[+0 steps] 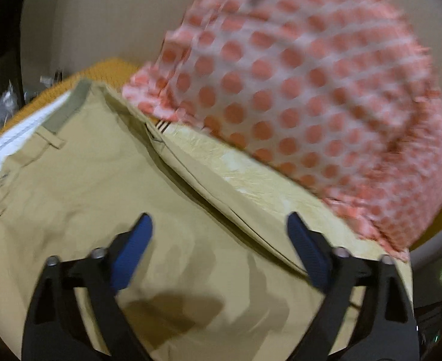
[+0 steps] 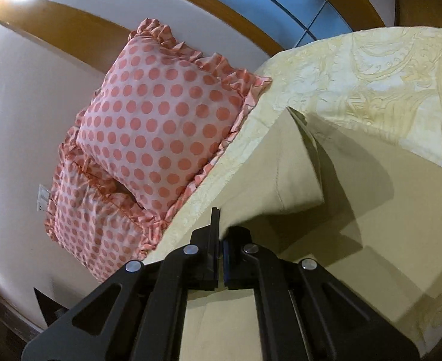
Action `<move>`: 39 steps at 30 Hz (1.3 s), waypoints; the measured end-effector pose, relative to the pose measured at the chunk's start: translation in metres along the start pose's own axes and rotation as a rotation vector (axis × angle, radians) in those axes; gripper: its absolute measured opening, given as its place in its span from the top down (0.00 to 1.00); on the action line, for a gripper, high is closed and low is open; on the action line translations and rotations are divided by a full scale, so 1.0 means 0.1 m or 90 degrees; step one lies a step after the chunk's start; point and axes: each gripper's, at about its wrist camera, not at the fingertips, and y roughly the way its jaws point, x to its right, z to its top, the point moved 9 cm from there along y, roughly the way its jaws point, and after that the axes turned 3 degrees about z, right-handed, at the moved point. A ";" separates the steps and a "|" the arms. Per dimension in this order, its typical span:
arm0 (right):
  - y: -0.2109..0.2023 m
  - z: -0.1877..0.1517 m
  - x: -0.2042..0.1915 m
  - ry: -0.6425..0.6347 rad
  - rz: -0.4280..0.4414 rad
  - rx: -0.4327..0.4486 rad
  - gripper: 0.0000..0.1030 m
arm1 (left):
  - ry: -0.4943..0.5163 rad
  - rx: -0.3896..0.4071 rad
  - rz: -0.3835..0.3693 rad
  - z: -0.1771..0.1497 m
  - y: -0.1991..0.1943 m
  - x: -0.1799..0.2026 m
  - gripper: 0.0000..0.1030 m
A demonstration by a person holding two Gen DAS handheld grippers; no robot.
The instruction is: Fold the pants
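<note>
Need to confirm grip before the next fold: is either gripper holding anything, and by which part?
The right gripper is shut on the pants, pinching a fabric edge. The left gripper is open, holding nothing.

Pants [image 1: 106,180] lie on bed [image 2: 371,69]; pillows [image 2: 160,120] at bed's edge, left of pants in right view, right of them in left view.

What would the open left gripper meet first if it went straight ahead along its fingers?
Most likely the khaki pants spread beneath the left gripper; the polka-dot pillow lies beyond them, though depth is unclear.
</note>
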 end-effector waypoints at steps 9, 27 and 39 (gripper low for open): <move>0.02 0.14 -0.08 -0.006 0.021 0.004 0.98 | -0.064 -0.031 0.006 0.06 0.28 -0.18 0.98; -0.79 -0.21 0.53 -0.022 -0.128 0.018 0.98 | -0.077 0.036 -0.037 -1.99 -1.59 -1.16 0.97; -0.99 -0.25 0.59 -0.127 -0.228 0.093 0.54 | -0.029 0.123 -0.035 -2.09 -1.81 -1.05 0.40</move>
